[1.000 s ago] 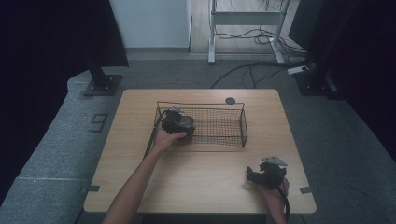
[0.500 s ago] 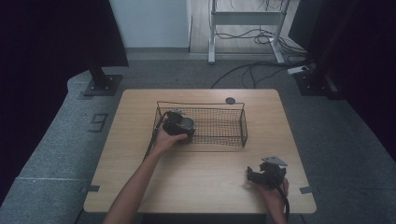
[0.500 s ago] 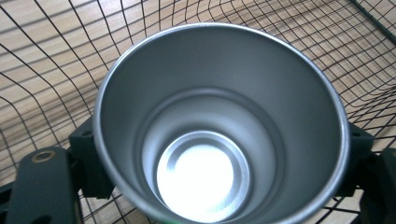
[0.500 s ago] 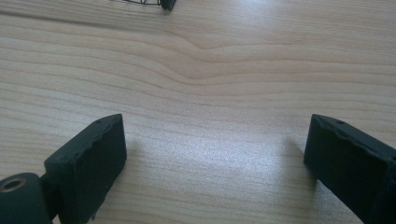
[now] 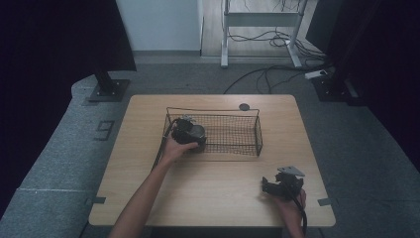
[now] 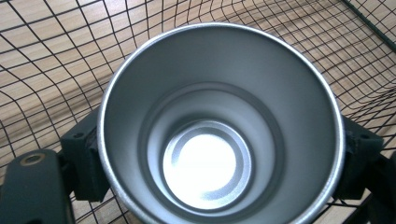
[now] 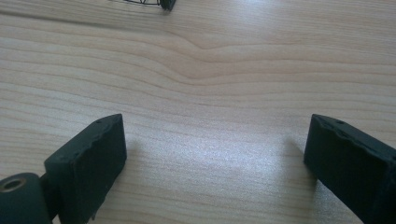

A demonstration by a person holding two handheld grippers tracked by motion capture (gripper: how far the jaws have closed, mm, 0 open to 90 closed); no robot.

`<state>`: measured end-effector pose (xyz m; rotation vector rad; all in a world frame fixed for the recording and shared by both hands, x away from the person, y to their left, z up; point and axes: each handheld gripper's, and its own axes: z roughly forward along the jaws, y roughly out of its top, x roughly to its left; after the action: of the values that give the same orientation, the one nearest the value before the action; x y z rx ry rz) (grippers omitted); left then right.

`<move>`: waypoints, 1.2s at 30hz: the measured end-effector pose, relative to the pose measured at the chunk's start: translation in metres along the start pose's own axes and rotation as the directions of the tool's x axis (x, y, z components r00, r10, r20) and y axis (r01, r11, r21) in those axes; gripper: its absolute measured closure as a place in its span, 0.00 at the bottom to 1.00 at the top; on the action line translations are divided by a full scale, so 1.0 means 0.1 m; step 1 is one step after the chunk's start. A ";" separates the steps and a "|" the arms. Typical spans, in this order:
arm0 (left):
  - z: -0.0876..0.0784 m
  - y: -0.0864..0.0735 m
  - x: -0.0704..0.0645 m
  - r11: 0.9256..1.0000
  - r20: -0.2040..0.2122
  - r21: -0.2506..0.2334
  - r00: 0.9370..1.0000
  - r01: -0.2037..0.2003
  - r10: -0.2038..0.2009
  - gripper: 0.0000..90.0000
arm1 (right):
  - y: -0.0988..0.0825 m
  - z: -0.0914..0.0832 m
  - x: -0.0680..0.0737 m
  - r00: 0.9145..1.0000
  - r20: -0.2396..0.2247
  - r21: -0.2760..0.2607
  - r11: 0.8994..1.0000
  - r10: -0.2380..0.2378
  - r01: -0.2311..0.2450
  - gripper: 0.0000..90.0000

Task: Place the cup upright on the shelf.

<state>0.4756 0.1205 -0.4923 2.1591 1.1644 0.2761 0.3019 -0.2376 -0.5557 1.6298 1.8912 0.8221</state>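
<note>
Left tongs [image 5: 190, 135] just opening, arm outstretched, right tongs [image 5: 276, 187] wide apart, low

Cup [image 6: 219, 126] in basket's [image 5: 247, 148] left end, mid-table [image 5: 208, 183].

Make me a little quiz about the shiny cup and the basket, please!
1. True or false: the metal cup is inside the wire basket.
2. Where are the right tongs? A: in the basket. B: over the bare wooden table. C: on the floor.
3. What do you see inside the cup?

Key:
1. True. Mesh shows all around the cup.
2. B. Their jaws stand apart with nothing between them.
3. Nothing, it is empty. The left tongs have just been opening, with the cup between their jaws.
</note>
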 end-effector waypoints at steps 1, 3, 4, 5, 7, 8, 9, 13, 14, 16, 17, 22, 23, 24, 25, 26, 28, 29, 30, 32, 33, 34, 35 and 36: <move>0.00 0.00 0.00 1.000 0.000 -0.001 1.000 0.003 -0.003 0.15 | 0.00 0.00 0.00 1.000 0.000 0.000 1.000 0.000 0.000 0.06; -0.02 0.00 0.00 1.000 0.008 -0.007 1.000 0.006 -0.006 0.13 | 0.00 0.00 0.00 1.000 0.000 0.000 1.000 0.000 0.000 0.06; -0.02 0.00 0.00 1.000 0.010 -0.010 1.000 0.006 -0.006 0.13 | 0.00 0.00 0.00 1.000 0.000 0.000 1.000 0.000 0.000 0.06; -0.03 0.01 -0.01 1.000 0.007 -0.011 1.000 0.003 -0.002 0.13 | 0.00 0.00 0.00 1.000 0.000 0.000 1.000 0.000 0.000 0.06; -0.05 0.01 -0.01 1.000 0.008 -0.028 1.000 0.002 -0.002 0.13 | 0.00 0.00 0.00 1.000 0.000 0.000 1.000 0.000 0.000 0.06; -0.06 0.01 -0.01 0.999 0.005 -0.037 1.000 0.003 -0.002 0.13 | 0.00 0.00 0.00 1.000 0.000 0.000 1.000 0.000 0.000 0.06; -0.07 0.01 -0.01 0.999 0.003 -0.048 1.000 0.002 -0.002 0.13 | 0.00 0.00 0.00 1.000 0.000 0.000 1.000 0.000 0.000 0.06; -0.12 0.03 -0.01 0.998 -0.002 -0.070 1.000 0.001 -0.002 0.13 | 0.00 0.00 0.00 1.000 0.000 0.000 1.000 0.000 0.000 0.06; -0.13 0.03 -0.02 0.997 -0.005 -0.074 1.000 -0.001 0.000 0.13 | 0.00 0.00 0.00 1.000 0.000 0.000 1.000 0.000 0.000 0.06; -0.17 0.04 -0.02 0.996 -0.007 -0.089 1.000 0.002 -0.002 0.13 | 0.00 0.00 0.00 1.000 0.000 0.000 1.000 0.000 0.000 0.06; -0.19 0.05 -0.01 0.995 -0.006 -0.101 1.000 0.006 -0.007 0.13 | 0.00 0.00 0.00 1.000 0.000 0.000 1.000 0.000 0.000 0.06; -0.29 0.06 -0.02 0.991 -0.006 -0.137 1.000 0.005 -0.006 0.14 | 0.00 0.00 0.00 1.000 0.000 0.000 1.000 0.000 0.000 0.06; -0.32 0.07 -0.01 0.989 -0.006 -0.145 1.000 0.005 -0.006 0.15 | 0.00 0.00 0.00 1.000 0.000 0.000 1.000 0.000 0.000 0.06; -0.35 0.08 -0.01 0.988 -0.004 -0.153 1.000 0.005 -0.006 0.15 | 0.00 0.00 0.00 1.000 0.000 0.000 1.000 0.000 0.000 0.06; -0.37 0.08 -0.01 0.987 -0.001 -0.159 1.000 0.003 -0.003 0.15 | 0.00 0.00 0.00 1.000 0.000 0.000 1.000 0.000 0.000 0.06; -0.40 0.08 -0.01 0.986 0.000 -0.166 1.000 0.003 -0.003 0.15 | 0.00 0.00 0.00 1.000 0.000 0.000 1.000 0.000 0.000 0.06; -0.44 0.09 -0.01 0.984 0.003 -0.176 1.000 0.002 -0.002 0.15 | 0.00 0.00 0.00 1.000 0.000 0.000 1.000 0.000 0.000 0.06; -0.46 0.08 -0.02 0.984 0.004 -0.178 1.000 0.001 0.000 0.15 | 0.00 0.00 0.00 1.000 0.000 0.000 1.000 0.000 0.000 0.06; -0.47 0.08 -0.02 0.983 0.003 -0.181 1.000 -0.003 0.003 0.15 | 0.00 0.00 0.00 1.000 0.000 0.000 1.000 0.000 0.000 0.06; -0.50 0.07 -0.03 0.982 0.008 -0.187 1.000 -0.010 0.012 0.15 | 0.00 0.00 0.00 1.000 0.000 0.000 1.000 0.000 0.000 0.06; -0.52 0.07 -0.03 0.982 0.010 -0.190 1.000 -0.013 0.015 0.15 | 0.00 0.00 0.00 1.000 0.000 0.000 1.000 0.000 0.000 0.06; -0.54 0.07 -0.04 0.981 0.010 -0.195 1.000 -0.019 0.021 0.15 | 0.00 0.00 0.00 1.000 0.000 0.000 1.000 0.000 0.000 0.06; -0.57 0.06 -0.04 0.980 0.005 -0.199 1.000 -0.027 0.029 0.15 | 0.00 0.00 0.00 1.000 0.000 0.000 1.000 0.000 0.000 0.06; -0.60 0.06 -0.04 0.979 0.006 -0.203 1.000 -0.029 0.031 0.16 | 0.00 0.00 0.00 1.000 0.000 0.000 1.000 0.000 0.000 0.06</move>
<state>0.4492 0.1419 -0.4429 1.9983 1.0517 0.3809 0.3019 -0.2376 -0.5557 1.6303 1.8911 0.8220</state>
